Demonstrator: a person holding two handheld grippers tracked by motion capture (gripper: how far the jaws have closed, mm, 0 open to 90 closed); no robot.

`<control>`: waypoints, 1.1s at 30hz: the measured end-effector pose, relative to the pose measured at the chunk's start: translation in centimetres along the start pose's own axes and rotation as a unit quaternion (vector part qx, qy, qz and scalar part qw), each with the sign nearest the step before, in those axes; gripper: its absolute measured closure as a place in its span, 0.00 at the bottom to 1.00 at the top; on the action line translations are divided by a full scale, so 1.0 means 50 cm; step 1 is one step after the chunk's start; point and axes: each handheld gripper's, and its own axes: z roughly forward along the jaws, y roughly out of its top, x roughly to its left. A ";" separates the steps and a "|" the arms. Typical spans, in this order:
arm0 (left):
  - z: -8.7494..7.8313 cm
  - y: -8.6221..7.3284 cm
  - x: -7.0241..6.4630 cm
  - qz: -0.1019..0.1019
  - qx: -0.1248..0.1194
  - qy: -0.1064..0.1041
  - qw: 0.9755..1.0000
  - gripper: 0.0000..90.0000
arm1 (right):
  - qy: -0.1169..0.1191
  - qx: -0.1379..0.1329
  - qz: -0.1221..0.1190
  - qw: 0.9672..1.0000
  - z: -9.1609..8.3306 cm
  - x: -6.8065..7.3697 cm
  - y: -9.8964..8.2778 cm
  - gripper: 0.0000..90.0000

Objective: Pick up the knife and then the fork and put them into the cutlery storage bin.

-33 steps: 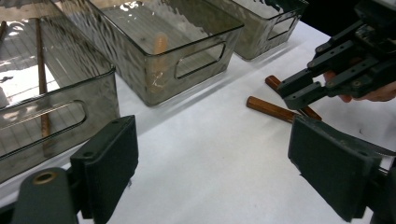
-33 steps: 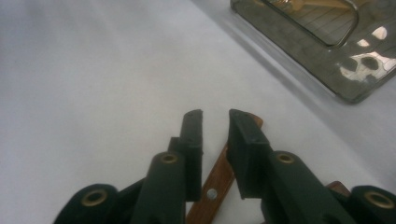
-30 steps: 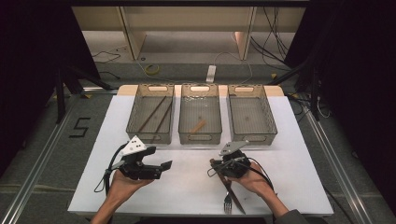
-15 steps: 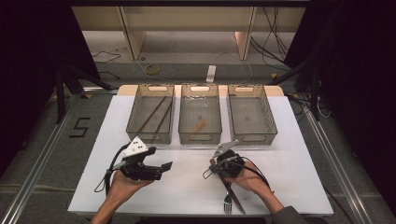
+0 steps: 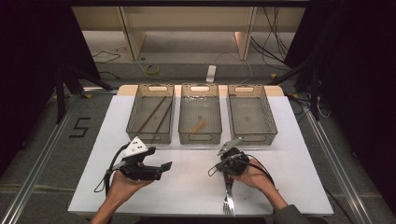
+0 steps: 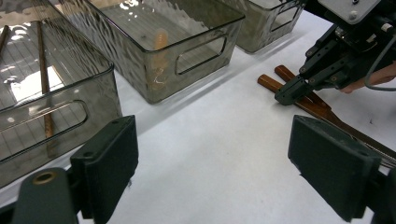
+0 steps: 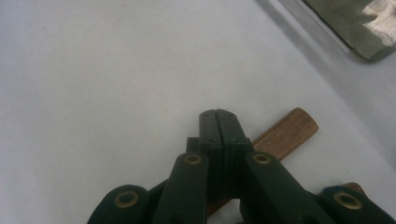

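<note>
Two wooden-handled pieces of cutlery lie near the table's front edge, one a fork with its tines toward the person. My right gripper is shut, pads pressed together, and its tips rest over one wooden handle that passes beneath them. The left gripper view shows those tips down at the handle ends. My left gripper hovers to the left, pointing right at them. It is open wide with only bare table between its pads.
Three clear bins stand in a row at the back. The left bin holds dark chopsticks, the middle bin a small light wooden piece, and nothing shows in the right bin. A white table lies under everything.
My right gripper has shifted slightly to the left over the cutlery handles. The left gripper has stayed where it was.
</note>
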 end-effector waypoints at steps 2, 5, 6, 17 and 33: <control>0.000 0.001 0.000 0.000 0.000 0.001 1.000 0.17 | 0.003 0.004 0.007 1.000 -0.003 -0.002 -0.003 1.00; 0.000 0.000 0.000 0.000 0.000 0.001 1.000 0.17 | 0.003 0.007 0.016 1.000 -0.008 -0.004 -0.008 1.00; 0.000 0.000 0.000 0.001 0.001 0.002 1.000 0.17 | 0.003 0.010 0.018 1.000 -0.011 -0.006 -0.011 1.00; -0.001 0.000 0.001 0.000 0.002 0.003 1.000 0.17 | -0.008 0.034 0.046 0.998 -0.043 -0.033 -0.048 1.00; -0.001 0.001 0.000 0.000 0.000 0.002 1.000 0.17 | -0.024 0.050 0.088 0.995 -0.104 -0.037 -0.133 1.00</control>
